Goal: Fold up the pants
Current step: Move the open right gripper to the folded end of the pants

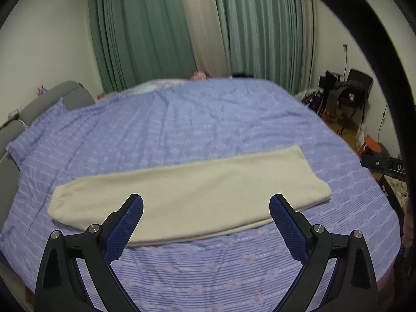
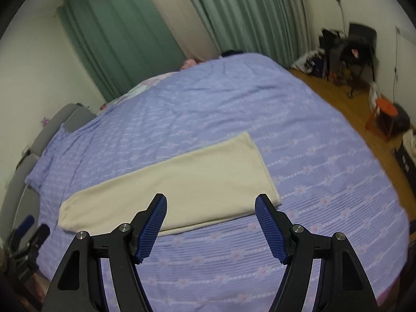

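The cream pants [image 1: 187,195] lie folded into one long band across the lilac bedspread [image 1: 195,119], narrow end left, wide end right. My left gripper [image 1: 206,202] hovers open over the band's near edge, nothing between its blue pads. In the right wrist view the same pants [image 2: 176,182] run from lower left to upper right. There my right gripper [image 2: 210,202] stands open above the near edge close to the wide end, holding nothing. The left gripper [image 2: 28,234] shows at the far left edge, off the bed.
A grey headboard [image 1: 39,104] bounds the bed on the left. Green curtains [image 1: 145,31] hang behind. Wooden floor [image 2: 345,98] lies right of the bed, with a black chair piled with bags [image 2: 345,52] and an orange stool [image 2: 384,114].
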Demonstrator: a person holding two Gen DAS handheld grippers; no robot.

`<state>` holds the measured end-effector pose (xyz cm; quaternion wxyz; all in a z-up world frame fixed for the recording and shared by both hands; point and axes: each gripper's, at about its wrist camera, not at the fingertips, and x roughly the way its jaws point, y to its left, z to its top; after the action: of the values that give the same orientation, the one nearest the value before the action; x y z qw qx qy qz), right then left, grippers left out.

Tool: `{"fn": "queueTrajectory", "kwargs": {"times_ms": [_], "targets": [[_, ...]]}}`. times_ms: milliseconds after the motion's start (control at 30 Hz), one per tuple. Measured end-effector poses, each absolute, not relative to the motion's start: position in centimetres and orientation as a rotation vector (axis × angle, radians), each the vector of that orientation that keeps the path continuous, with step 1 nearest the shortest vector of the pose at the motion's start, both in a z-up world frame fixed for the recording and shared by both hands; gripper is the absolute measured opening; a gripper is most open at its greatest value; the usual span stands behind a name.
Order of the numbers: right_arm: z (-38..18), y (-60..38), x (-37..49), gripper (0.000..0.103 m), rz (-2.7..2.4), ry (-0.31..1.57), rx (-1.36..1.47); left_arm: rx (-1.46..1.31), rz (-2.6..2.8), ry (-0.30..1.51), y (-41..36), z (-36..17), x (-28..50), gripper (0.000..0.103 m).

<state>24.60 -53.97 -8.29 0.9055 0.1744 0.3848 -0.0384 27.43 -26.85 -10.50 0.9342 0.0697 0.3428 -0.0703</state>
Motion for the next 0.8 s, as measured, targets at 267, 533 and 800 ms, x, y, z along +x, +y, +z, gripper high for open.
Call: {"fn": "queueTrajectory", "kwargs": {"times_ms": [267,533,800], "targets": [[-18.7,-58.6,28.9,0.055,-0.123,0.897,0.442,0.161,-0.172,0.826,-32.2,-18.6,31.4,0.099],[-25.7,-62.0,31.3,0.054,-0.177,0.990,0.575,0.126,-0.198,0.879,-35.7,-22.6,34.1,0.099],[-28.4,-63.2,32.1,0.046,-0.142,0.989,0.707,0.112,-0.214,0.892,-37.6,-23.9,36.0,0.099]]}}
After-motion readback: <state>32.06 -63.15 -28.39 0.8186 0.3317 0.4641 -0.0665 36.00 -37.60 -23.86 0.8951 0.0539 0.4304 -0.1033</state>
